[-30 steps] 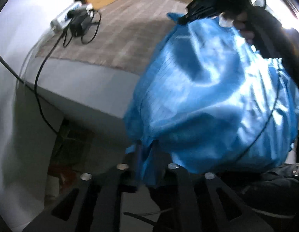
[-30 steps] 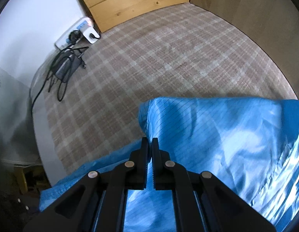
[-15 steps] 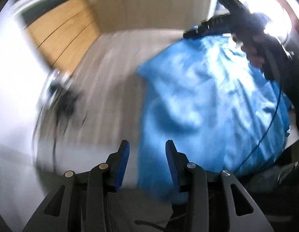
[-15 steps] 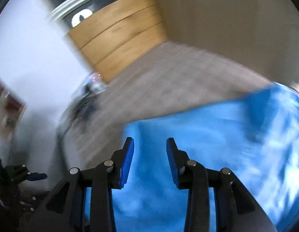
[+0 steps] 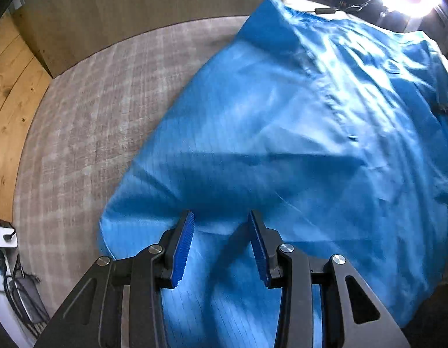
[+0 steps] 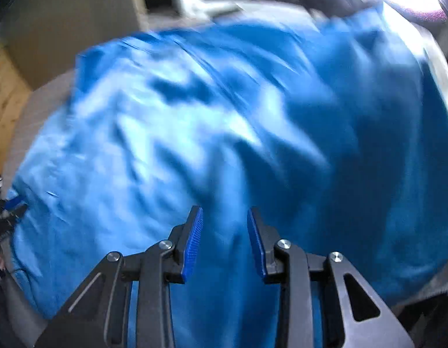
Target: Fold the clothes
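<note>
Your garment (image 5: 296, 133) lies spread on the bed (image 5: 102, 110), covering its right part and leaving the left part bare. A wooden board (image 5: 9, 110) stands along the bed's left edge, and a wall panel (image 5: 166, 5) rises behind its far side. At the near left corner a power strip (image 5: 3, 235) sits with cables (image 5: 23, 301) just before it. Your left claw (image 5: 221, 242) hangs over the garment's near edge; your right claw (image 6: 225, 239) hangs over its middle.
</note>
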### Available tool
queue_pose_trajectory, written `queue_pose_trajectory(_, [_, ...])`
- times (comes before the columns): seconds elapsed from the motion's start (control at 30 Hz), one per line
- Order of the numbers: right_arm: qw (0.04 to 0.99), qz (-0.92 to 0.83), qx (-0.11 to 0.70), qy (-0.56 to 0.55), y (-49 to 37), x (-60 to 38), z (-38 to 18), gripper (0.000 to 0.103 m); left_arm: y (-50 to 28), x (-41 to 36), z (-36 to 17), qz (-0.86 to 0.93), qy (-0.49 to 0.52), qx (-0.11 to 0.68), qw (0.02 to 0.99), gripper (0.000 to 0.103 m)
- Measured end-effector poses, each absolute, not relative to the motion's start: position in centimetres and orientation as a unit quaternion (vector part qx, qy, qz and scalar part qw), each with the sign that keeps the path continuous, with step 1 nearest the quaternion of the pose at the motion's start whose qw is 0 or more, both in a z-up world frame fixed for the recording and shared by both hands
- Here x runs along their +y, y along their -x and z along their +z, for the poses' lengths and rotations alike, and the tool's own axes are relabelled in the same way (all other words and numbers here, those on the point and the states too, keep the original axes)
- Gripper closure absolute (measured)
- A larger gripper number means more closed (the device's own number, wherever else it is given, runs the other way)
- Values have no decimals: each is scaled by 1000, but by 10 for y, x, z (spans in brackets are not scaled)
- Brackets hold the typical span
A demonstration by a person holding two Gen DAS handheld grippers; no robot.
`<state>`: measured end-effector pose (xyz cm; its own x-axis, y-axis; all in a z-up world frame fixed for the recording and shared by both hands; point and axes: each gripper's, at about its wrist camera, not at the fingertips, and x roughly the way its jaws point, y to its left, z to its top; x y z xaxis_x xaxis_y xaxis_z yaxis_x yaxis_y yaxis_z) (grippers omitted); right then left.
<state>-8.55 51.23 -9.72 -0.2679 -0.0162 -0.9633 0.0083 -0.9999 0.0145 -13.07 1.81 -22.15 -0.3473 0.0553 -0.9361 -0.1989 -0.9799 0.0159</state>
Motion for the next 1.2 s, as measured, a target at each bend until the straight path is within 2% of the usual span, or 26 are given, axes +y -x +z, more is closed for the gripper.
queue_pose_trajectory(0.07, [-12,-782,9,-623,81,527,-112,71,134,18,-224,818,566,67,76,64])
queue_pose_trajectory(0.17, [-80,-768,73,-631,80,545,-122,74,135,21,-225,819,563,79,72,61])
queue_pose_trajectory(0.3, [-82,-771,52,-630,82,555,-95,74,122,12,-210,823,559,64,73,63])
queue_pose_trajectory(0.43, [16,-804,87,-588,91,497,-41,71,78,-18,-179,835,545,38,68,54])
queue_pose_trajectory(0.57, [121,-831,103,-533,127,406,-6,58,29,-56,-167,834,551,14,41,51])
queue_pose_trajectory(0.6, [139,-832,101,-528,140,385,-6,54,18,-66,-167,831,556,3,34,51])
queue_pose_trajectory(0.7, [183,-825,101,-526,178,323,-14,53,-17,-79,-171,822,569,-9,8,51])
queue_pose_trajectory(0.8, [229,-816,155,-508,193,254,-30,53,-53,-83,-171,818,575,-26,-3,51])
queue_pose_trajectory(0.9, [285,-789,219,-498,193,195,-49,53,-85,-78,-180,813,580,-59,-7,51])
queue_pose_trajectory(1.03, [357,-749,262,-493,181,141,-66,53,-118,-72,-196,806,585,-95,-14,51])
queue_pose_trajectory(1.2, [430,-692,343,-468,143,84,-79,53,-128,-62,-214,801,590,-101,-17,51])
